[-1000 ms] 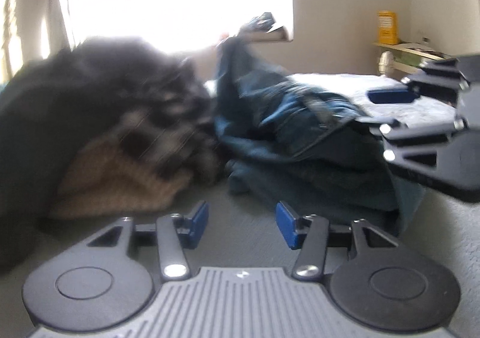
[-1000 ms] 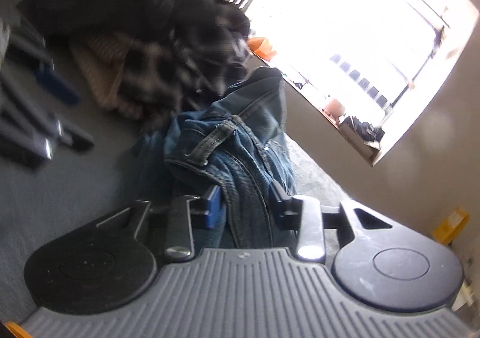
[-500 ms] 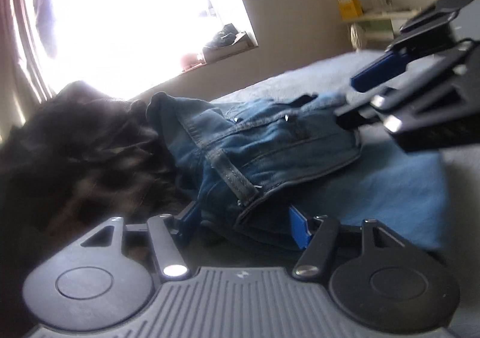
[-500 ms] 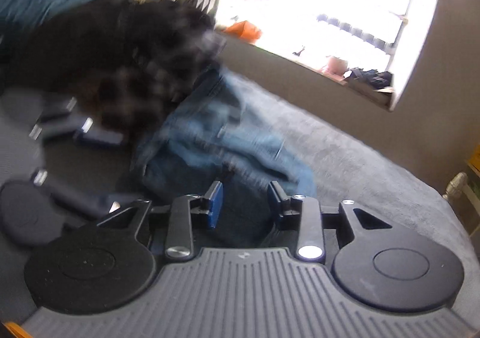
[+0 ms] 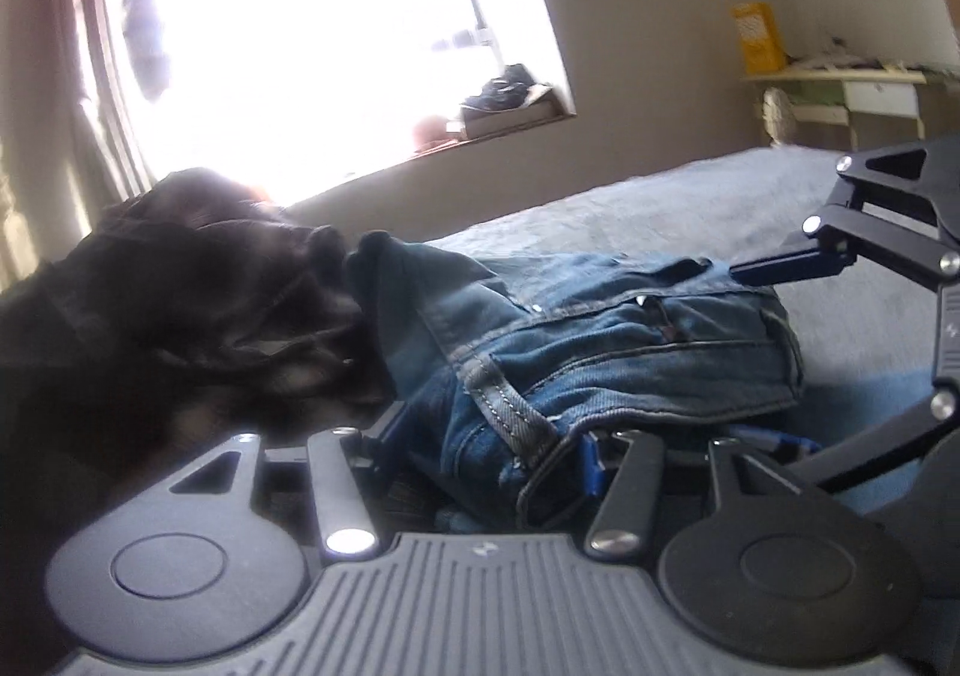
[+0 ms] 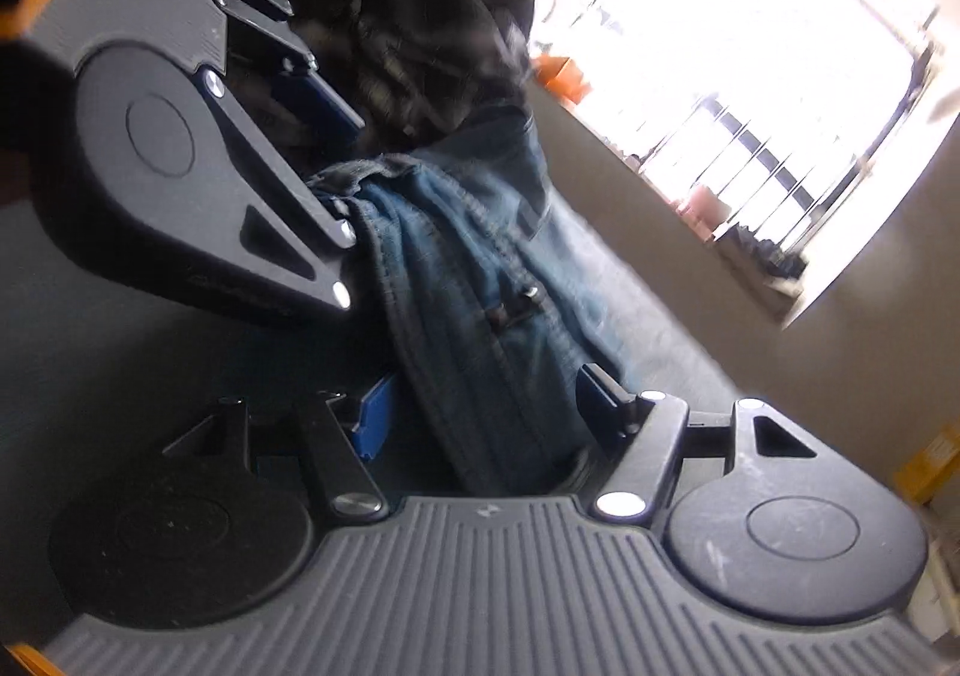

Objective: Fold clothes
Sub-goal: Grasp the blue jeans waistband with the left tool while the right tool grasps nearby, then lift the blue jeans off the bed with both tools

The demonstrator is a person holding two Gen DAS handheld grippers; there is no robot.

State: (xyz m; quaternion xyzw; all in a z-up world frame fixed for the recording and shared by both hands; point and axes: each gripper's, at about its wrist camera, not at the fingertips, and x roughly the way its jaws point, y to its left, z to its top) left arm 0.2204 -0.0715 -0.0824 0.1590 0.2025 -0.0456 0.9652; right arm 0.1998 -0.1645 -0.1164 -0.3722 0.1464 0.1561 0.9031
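Note:
Blue denim jeans lie bunched on the grey bed. In the left wrist view my left gripper has its jaws around the waistband edge, the denim filling the gap. My right gripper reaches in from the right at the jeans' far side. In the right wrist view the jeans run between the fingers of my right gripper, which stand wide around the fabric. My left gripper shows at upper left on the waistband.
A pile of dark clothes lies left of the jeans, also in the right wrist view. A bright window with a sill is behind. A small table with a yellow box stands at the far right.
Both grippers have moved in onto the jeans. The left gripper went from open over bare bedding to straddling the waistband. The jeans dropped from bunched up high to lying lower on the bed.

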